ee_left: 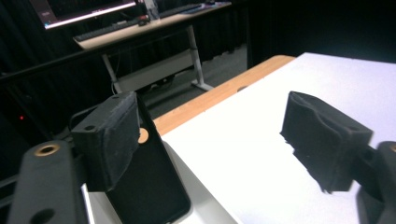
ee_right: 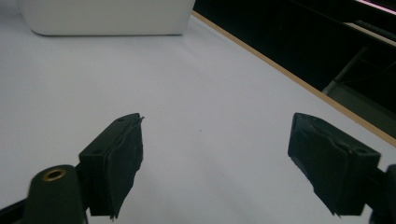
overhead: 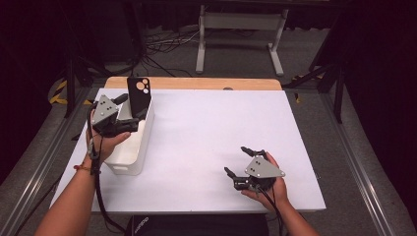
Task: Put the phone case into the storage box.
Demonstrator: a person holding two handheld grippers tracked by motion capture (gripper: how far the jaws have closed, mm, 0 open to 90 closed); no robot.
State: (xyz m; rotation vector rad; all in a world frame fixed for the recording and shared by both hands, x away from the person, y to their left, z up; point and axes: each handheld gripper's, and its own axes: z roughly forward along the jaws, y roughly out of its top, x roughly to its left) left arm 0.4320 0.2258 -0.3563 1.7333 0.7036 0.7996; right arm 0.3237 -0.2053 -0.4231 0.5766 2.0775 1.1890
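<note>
Holding my left gripper (overhead: 129,114) over the white bin (overhead: 129,162) at the table's left side, jaws spread wide, nothing clamped. Phone case (overhead: 138,95) stands in the bin's far end, leaning on the far wall, long axis near upright w/ camera cutouts at the top. From the left gripper view the case (ee_left: 149,186) sits right by my left jaw pad (ee_left: 109,140), behind it and touching or almost touching; the other pad is well off to the side over the white table (ee_left: 261,154). So the case isn't between the pads, it's off to one side of the gap.

Right gripper (overhead: 244,160) rests low over the table near the front right, also spread open and empty, w/ the bin (ee_right: 107,16) far ahead of it. It's well apart from the case, so left hand is clearly the nearer one.

My read: next move hinges on shifting the left gripper sideways so the case's thin faces land between both pads, then closing across its thickness, lifting along the long axis.
</note>
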